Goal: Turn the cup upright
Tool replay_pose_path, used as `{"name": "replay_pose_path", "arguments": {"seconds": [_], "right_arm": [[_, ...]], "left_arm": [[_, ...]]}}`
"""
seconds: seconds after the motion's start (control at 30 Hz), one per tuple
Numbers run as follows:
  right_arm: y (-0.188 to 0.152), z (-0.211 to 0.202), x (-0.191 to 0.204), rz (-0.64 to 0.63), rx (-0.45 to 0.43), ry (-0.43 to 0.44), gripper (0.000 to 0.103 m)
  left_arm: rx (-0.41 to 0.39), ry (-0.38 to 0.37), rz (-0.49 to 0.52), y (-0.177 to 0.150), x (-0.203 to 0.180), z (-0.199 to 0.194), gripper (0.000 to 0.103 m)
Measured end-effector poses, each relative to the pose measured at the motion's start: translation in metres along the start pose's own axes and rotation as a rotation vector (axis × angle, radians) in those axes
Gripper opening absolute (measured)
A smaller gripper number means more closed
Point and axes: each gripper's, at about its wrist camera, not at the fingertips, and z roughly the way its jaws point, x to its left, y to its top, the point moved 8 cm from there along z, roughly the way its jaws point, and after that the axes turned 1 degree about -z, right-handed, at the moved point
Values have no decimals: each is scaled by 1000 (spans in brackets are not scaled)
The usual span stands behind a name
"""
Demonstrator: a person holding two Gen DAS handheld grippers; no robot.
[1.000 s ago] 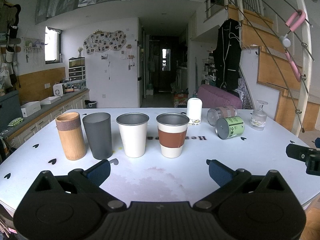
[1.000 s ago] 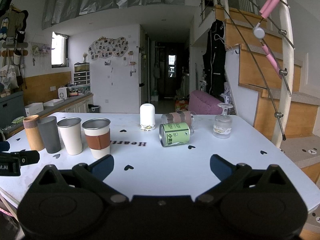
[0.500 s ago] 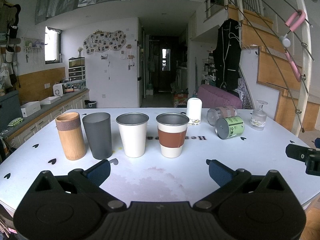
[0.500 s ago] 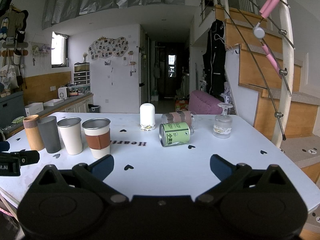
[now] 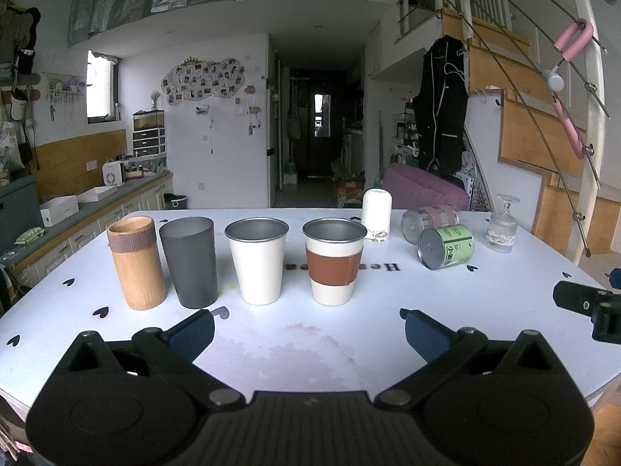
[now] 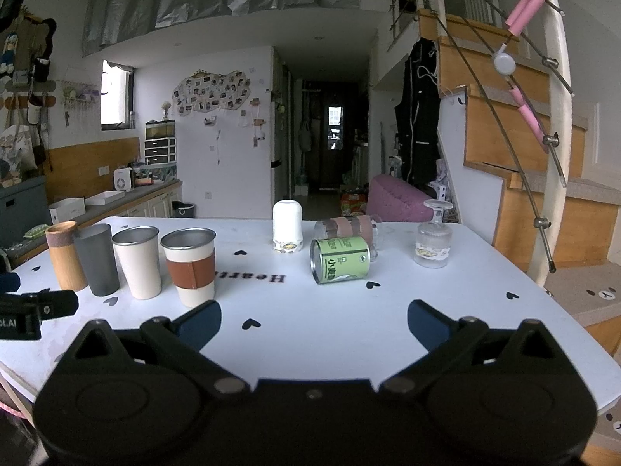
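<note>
Cups stand in a row on the white table — a wooden cup, a grey cup, a white cup and a banded cup, all mouth up. Farther back, a green cup and a clear cup lie on their sides, touching. A white jar and a glass stand mouth down. The left gripper and right gripper hang low over the near edge — jaws wide apart, holding nothing.

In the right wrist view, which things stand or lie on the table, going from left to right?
Wooden cup → dark grey cup → white metal cup → white cup with brown sleeve → upside-down white cup → lying green can → upside-down glass goblet.
</note>
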Motion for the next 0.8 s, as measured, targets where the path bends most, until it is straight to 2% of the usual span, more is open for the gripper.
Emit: {"name": "replay_pose_path", "arguments": {"seconds": [0.2,0.4,0.6,0.8], "right_arm": [[-2,17,-10,41,19,-5,103],[11,50,-30,85,26,-27,103],[33,101,-44,154,67,-40,103],[54,171,-56,264,136,-82,103]], "left_arm": [[5,1,-3,-5,1,5,103],[11,0,-4,-11,4,8,103],[17,0,-21,-18,13,14,103],[27,-3,-51,-29,27,22,103]]}}
